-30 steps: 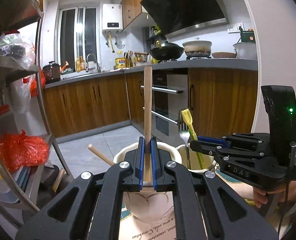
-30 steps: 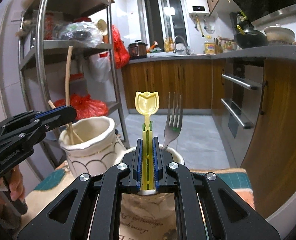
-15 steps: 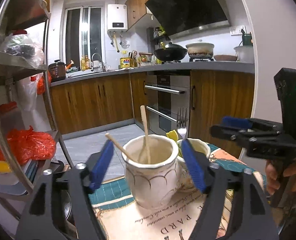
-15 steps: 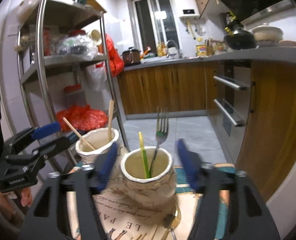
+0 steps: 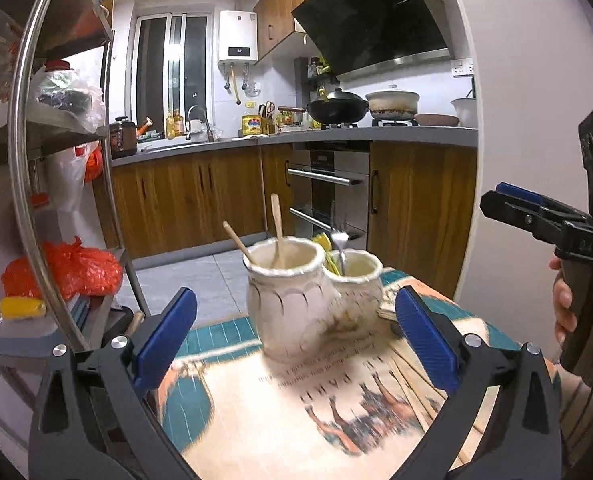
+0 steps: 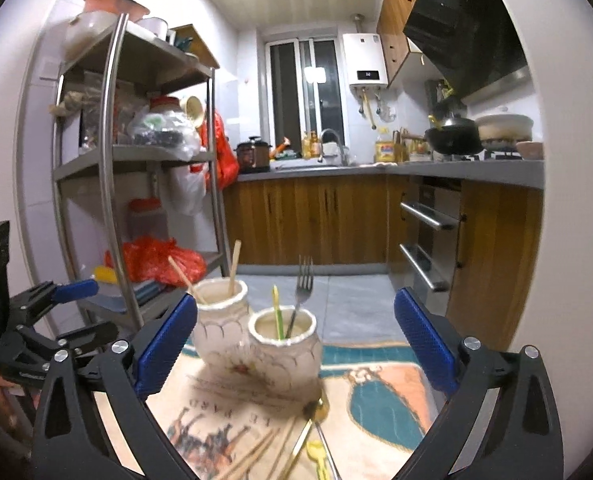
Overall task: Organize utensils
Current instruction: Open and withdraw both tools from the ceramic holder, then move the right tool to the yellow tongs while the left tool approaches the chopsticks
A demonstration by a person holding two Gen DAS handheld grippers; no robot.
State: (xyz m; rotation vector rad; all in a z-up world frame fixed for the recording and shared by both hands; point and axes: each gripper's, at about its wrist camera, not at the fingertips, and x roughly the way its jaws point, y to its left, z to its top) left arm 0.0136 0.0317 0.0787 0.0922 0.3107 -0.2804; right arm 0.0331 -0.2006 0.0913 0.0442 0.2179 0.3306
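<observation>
Two jars (image 5: 292, 292) of utensils ahead of opening fingers (image 5: 168, 332), nothing between

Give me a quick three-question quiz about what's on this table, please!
1. True or false: the fork stands in the same jar as the wooden sticks.
2. Which jar holds the yellow-green utensil? A) the jar on the left B) the jar on the right
3. Fill in: more utensils lie on the ____ in front of the jars.

Key: 1 false; 2 B; 3 mat
</observation>
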